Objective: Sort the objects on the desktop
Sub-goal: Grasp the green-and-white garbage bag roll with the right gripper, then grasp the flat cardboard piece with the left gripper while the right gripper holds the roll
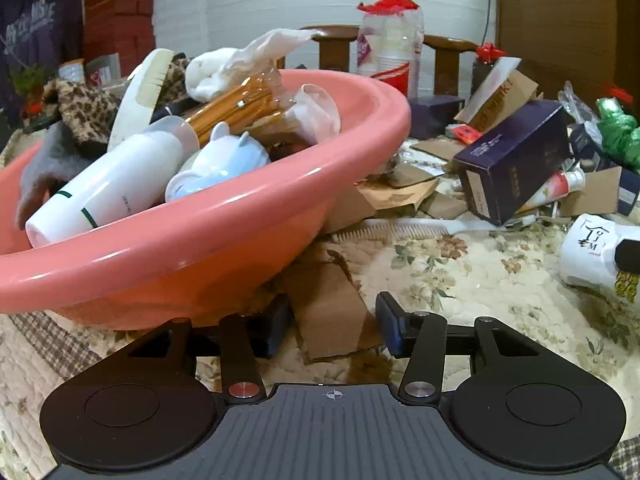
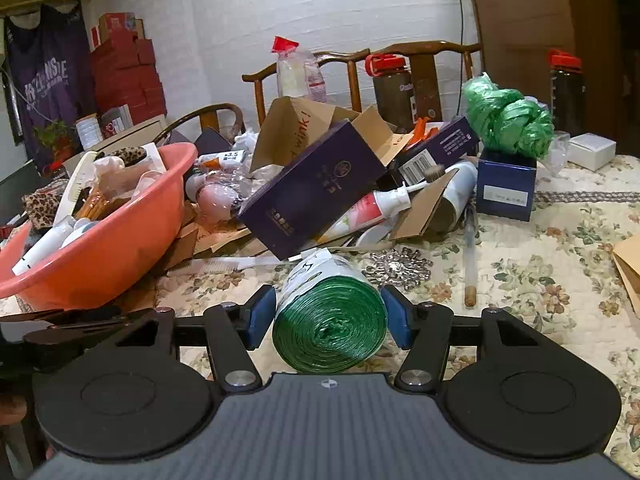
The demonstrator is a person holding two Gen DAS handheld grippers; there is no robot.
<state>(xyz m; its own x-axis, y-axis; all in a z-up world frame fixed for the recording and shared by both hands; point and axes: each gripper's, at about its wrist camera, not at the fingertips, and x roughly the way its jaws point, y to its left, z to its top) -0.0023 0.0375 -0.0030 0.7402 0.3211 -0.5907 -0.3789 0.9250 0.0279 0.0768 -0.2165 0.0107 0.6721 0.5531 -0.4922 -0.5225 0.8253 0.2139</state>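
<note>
Sorting looks well underway, judging by how full the pink basin [image 2: 100, 240] at the left of the right wrist view already is with bottles, brushes and cloth. Right claw [image 2: 328, 318] sits bottom centre of its frame with the green bag roll [image 2: 330, 326] lying between the blue pads [image 2: 260, 316]; the jaws are spread about as wide as the roll and I honestly can't tell if they're pinching it yet or just bracketing it. So my guess is we're at the grab step for that roll. Left claw [image 1: 334, 330] is wide open and holding nothing, parked low in its frame over a cardboard scrap [image 1: 332, 312] right beside the basin. Next move probably needs a firm squeeze on the roll, then a lift and swing over to the left toward the basin, clearing the rim. The roll looks soft, so it might squish or unroll a bit. Plenty of clutter left on the tabletop [image 2: 540, 272], like the purple box [image 2: 316, 188].
</note>
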